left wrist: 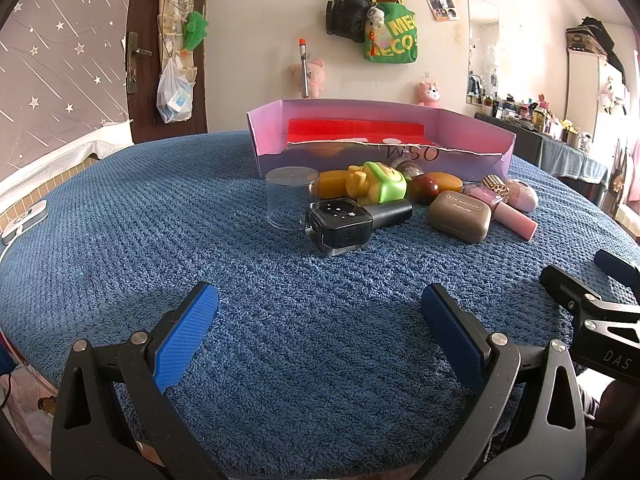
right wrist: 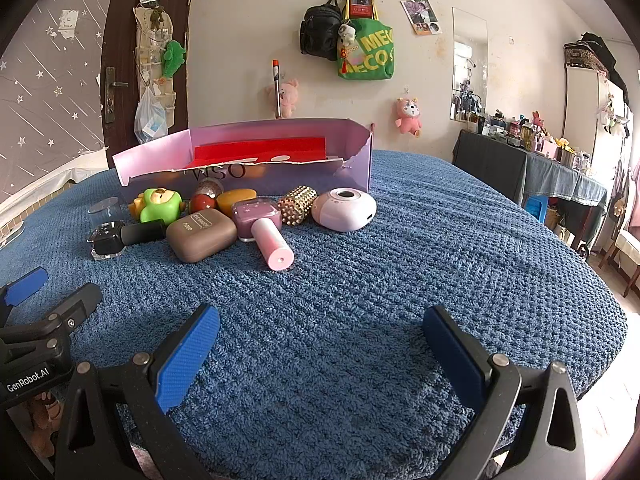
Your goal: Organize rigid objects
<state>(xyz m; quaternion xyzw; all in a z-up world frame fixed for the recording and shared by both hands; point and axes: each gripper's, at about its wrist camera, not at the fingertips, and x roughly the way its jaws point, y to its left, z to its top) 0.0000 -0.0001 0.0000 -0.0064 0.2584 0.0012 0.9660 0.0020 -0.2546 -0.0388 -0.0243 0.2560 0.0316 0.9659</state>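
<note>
Small rigid objects lie in a cluster in front of a purple cardboard box [left wrist: 472,136] [right wrist: 352,168] with a red insert. In it are a clear plastic cup [left wrist: 290,196] [right wrist: 105,210], a black bottle [left wrist: 344,224] [right wrist: 120,238], a green-yellow toy [left wrist: 380,182] [right wrist: 158,204], a brown eyeshadow case [left wrist: 460,216] [right wrist: 200,234], a pink bottle [left wrist: 504,210] [right wrist: 264,232], a gold studded piece [right wrist: 297,205] and a pink round case [left wrist: 522,194] [right wrist: 344,209]. My left gripper [left wrist: 320,320] is open and empty, short of the black bottle. My right gripper [right wrist: 322,344] is open and empty, short of the pink bottle.
Everything rests on a blue knitted cover [left wrist: 200,220] [right wrist: 440,240]. The right gripper's side shows at the left wrist view's right edge [left wrist: 592,304]. A white device [left wrist: 24,216] lies at the far left edge. A cluttered dresser [right wrist: 540,160] stands to the right.
</note>
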